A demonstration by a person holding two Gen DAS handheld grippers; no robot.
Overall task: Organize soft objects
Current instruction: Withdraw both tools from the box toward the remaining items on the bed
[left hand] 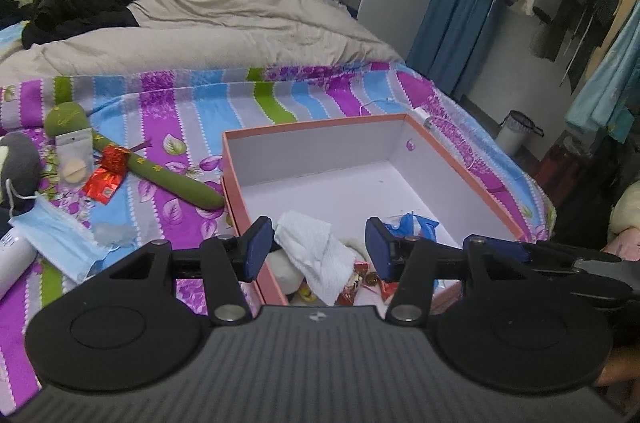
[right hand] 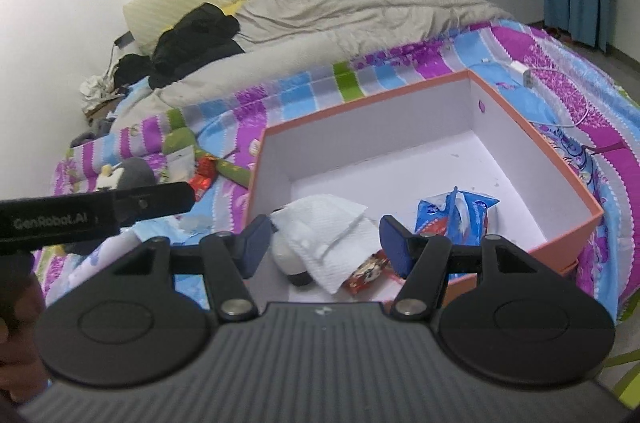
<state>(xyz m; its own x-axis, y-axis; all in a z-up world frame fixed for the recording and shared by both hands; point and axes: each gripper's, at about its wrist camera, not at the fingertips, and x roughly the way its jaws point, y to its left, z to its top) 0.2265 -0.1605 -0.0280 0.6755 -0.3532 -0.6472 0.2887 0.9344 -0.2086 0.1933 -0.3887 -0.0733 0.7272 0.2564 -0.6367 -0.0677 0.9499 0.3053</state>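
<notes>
On the far left of the bed, still outside the box (left hand: 400, 143), lie the soft things that wait: a grey plush (left hand: 18, 163) at the edge of the left wrist view, a blue mask (left hand: 60, 239) just near of it, and to the right a green plush (left hand: 132, 159) with a red wrapper (left hand: 105, 183) beside it. The green plush ends close to the left wall of the box. The left gripper (left hand: 316, 247) hangs over the near left corner of the box with its jaws spread and nothing between them; the white tissue (left hand: 316, 247) lies in the box below it. In the right wrist view the right gripper (right hand: 324, 243) is also spread and empty, above the same tissue, and a blue packet (right hand: 456, 219) rests in the box further right. I judge that both grippers are free now and the next step is to fetch one more soft thing from the left. To do this well, the left gripper should go to the green plush, as it is the nearest, and take it at the middle of the long body so it does not hang down on one side. The jaws should close across the body, not along it. The wrapper touches the plush, so it may be dragged together. The right gripper should stay clear of the box.
</notes>
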